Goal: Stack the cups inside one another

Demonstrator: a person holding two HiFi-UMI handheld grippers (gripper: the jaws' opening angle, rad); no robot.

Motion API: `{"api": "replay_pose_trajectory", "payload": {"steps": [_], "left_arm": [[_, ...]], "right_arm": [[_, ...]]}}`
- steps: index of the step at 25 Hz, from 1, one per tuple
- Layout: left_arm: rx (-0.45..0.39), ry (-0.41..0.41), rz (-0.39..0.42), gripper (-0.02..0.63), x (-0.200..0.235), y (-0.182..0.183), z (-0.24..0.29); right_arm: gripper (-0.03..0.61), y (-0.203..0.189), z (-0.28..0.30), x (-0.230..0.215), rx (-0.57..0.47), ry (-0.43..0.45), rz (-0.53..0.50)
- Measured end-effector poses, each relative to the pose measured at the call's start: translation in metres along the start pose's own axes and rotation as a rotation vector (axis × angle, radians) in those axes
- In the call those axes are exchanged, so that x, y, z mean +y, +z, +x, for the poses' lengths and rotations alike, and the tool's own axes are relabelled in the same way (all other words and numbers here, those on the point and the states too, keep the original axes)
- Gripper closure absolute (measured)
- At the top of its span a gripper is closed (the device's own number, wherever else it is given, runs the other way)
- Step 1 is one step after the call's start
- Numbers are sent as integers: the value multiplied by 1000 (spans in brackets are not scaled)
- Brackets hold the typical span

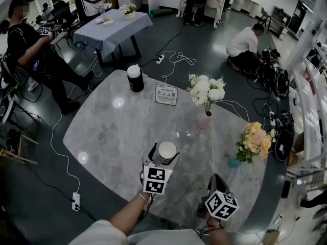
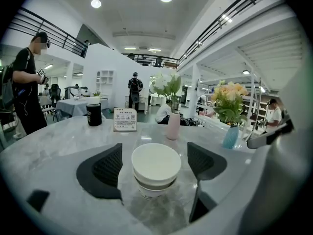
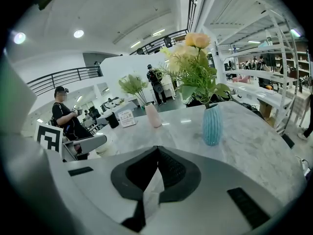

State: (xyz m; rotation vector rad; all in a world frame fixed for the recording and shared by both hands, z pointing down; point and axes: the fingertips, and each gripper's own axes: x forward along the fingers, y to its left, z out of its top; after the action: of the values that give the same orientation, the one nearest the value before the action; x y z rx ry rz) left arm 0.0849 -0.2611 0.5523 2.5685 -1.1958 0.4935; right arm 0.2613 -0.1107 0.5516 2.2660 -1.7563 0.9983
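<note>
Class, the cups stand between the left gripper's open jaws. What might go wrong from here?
1. The cup stack stands free between the open jaws of the left gripper; a sideways pull-back might clip and topple it.
2. The pink vase stands ahead; a forward push could knock it over.
3. The shut right gripper points toward the blue vase.

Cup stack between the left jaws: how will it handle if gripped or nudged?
Cup stack looks like thin paper: probably light, walls likely dent under a hard squeeze. Narrow base, wider rim: may tip if nudged high. Polished table probably lets it slide.
</note>
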Motion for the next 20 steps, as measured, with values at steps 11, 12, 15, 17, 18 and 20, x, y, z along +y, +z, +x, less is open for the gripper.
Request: {"api": "replay_pose_trajectory", "payload": {"steps": [11, 12, 15, 17, 18, 20], "left_arm": [[3, -7, -2, 179, 0, -5, -10], [2, -8, -2, 179, 0, -4, -12], [-19, -14, -33, 181, 1, 1, -21], [-32, -8, -54, 203, 2, 3, -27], [-38, -1, -60, 231, 3, 3, -31], [-48, 14, -66, 298, 5, 5, -37]], "right_arm": [[572, -3, -1, 7, 5, 7, -5], [572, -3, -1, 8, 5, 10, -7], [572, -1, 0, 12, 5, 23, -12], [572, -1, 0, 14, 6, 31, -17], [572, -1, 0, 15, 6, 35, -19], [572, 0, 0, 16, 4, 47, -25]]}}
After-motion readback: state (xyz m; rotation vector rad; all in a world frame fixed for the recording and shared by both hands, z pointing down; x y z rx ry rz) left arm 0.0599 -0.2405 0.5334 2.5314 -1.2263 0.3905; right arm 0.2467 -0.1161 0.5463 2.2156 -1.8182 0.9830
